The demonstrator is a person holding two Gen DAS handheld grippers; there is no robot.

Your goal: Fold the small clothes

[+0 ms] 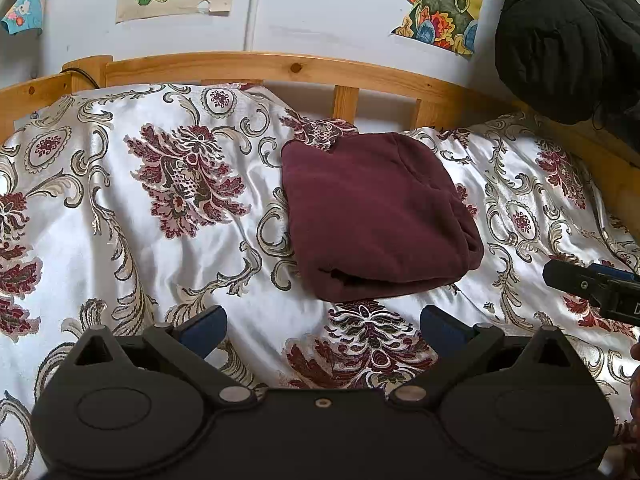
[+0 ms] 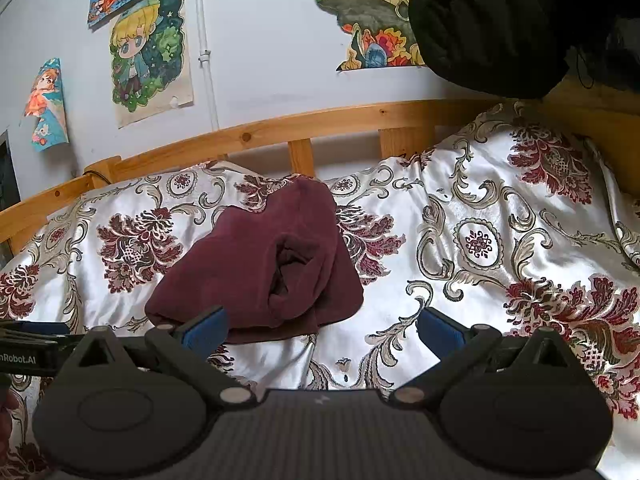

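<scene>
A maroon garment (image 1: 376,216) lies folded into a thick square bundle on the floral bedspread (image 1: 140,240), near the wooden rail. My left gripper (image 1: 322,330) hovers just in front of the bundle's near edge, open, with nothing between its blue pads. In the right wrist view the same maroon garment (image 2: 260,264) sits ahead and to the left, its layered side facing me. My right gripper (image 2: 322,330) is open and empty; its left pad sits at the bundle's near edge. The right gripper's tip (image 1: 592,284) shows at the right edge of the left wrist view.
A wooden bed rail (image 1: 280,68) runs along the back under a pale wall with drawings (image 2: 152,56). A black padded coat (image 1: 560,40) hangs at the upper right, over the bed's corner. The satin bedspread (image 2: 500,248) is wrinkled all around.
</scene>
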